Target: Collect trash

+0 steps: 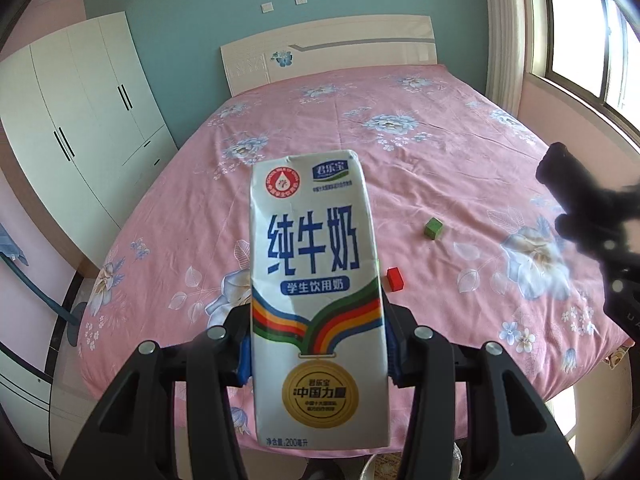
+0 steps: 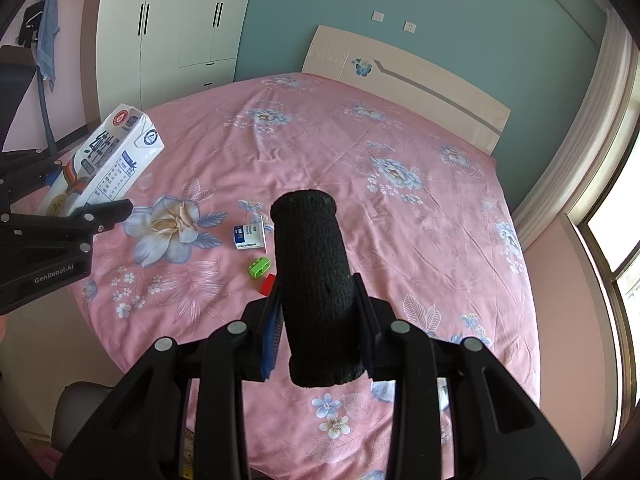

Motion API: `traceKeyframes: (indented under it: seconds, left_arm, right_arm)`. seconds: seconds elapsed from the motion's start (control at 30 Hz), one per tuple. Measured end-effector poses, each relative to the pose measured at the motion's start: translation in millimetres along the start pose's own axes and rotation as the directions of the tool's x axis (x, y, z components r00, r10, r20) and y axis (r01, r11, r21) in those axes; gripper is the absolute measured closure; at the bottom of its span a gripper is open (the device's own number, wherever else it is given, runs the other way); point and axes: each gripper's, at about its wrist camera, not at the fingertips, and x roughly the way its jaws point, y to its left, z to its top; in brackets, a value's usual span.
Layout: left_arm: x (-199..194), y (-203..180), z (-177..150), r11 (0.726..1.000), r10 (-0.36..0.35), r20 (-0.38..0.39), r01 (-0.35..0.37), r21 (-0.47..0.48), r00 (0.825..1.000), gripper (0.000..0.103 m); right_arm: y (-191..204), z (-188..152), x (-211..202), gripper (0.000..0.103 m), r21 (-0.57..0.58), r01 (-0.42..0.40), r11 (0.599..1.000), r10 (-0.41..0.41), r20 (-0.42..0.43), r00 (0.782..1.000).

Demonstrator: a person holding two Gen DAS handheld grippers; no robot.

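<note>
A white milk carton with blue lettering and a rainbow stripe stands upright between the pads of my left gripper, which is shut on it above the bed. In the right wrist view the same carton shows tilted at the left edge. My right gripper is shut on a black fabric-covered cylinder. Below it on the sheet lie a small blue-and-white carton, a green brick and a red brick. The cylinder partly hides the red brick.
The pink flowered bed fills both views, with a pale headboard at the far end. A white wardrobe stands to the left and a window to the right. Green and red bricks lie beside the carton.
</note>
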Motion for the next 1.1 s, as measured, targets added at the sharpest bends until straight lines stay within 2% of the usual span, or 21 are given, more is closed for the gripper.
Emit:
traceKeyframes:
  seconds: [0.2, 0.37, 0.63, 0.9, 1.1]
  left_arm:
    - [-55, 0, -7, 0.999, -0.035, 0.063, 0.033, 0.03, 0.997, 0.053]
    - [-91, -2, -17, 0.998, -0.034, 0.11, 0.029, 0.052, 0.993, 0.053]
    - [-133, -7, -36, 0.996, -0.047, 0.156, 0.034, 0.082, 0.987, 0.053]
    - [-150, -16, -62, 0.991, -0.057, 0.169, 0.036, 0.128, 0.984, 0.053]
    - [-144, -23, -87, 0.986, -0.07, 0.138, 0.047, 0.161, 0.988, 0.053]
  right_arm:
    - [12, -4, -61, 0.07, -0.025, 0.029, 0.999, -0.028, 0.045, 0.999]
    - [23, -7, -105, 0.07, -0.045, 0.045, 0.998, -0.041, 0.09, 0.995]
    - [40, -21, -150, 0.07, -0.082, 0.057, 0.995, -0.047, 0.12, 0.992]
    - [53, -40, -168, 0.07, -0.097, 0.026, 0.995, -0.013, 0.127, 0.992]
    - [62, -64, -164, 0.07, -0.104, -0.003, 0.995, 0.013, 0.096, 0.995]
